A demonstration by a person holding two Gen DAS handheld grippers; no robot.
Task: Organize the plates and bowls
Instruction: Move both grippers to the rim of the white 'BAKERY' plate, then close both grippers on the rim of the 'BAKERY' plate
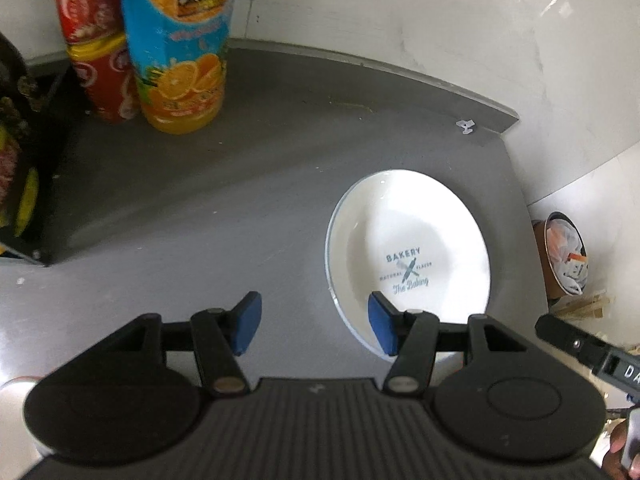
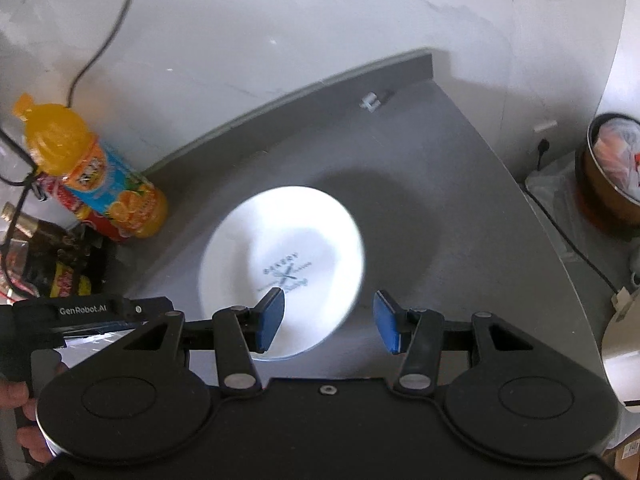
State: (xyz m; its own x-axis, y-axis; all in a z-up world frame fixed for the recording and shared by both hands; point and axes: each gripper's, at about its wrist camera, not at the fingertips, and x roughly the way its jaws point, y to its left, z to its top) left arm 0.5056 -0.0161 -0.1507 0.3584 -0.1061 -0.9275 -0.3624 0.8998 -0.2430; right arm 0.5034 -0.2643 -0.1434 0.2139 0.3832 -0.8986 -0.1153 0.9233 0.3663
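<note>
Plate point(image 2: 288, 248) lies flat on the bench point(image 1: 240, 200). Right gripper point(image 2: 329, 322), jaws apart and empty, hovers over its near rim; left gripper point(image 1: 315, 323), likewise empty and spread, sits left of it.

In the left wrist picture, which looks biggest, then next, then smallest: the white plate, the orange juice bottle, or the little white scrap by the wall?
1. Round white plate with blue bakery print
2. Orange juice bottle with blue label, roughly similar and cut off at the top, so unsure
3. Tiny white scrap near the counter's back edge, clearly smallest
</note>
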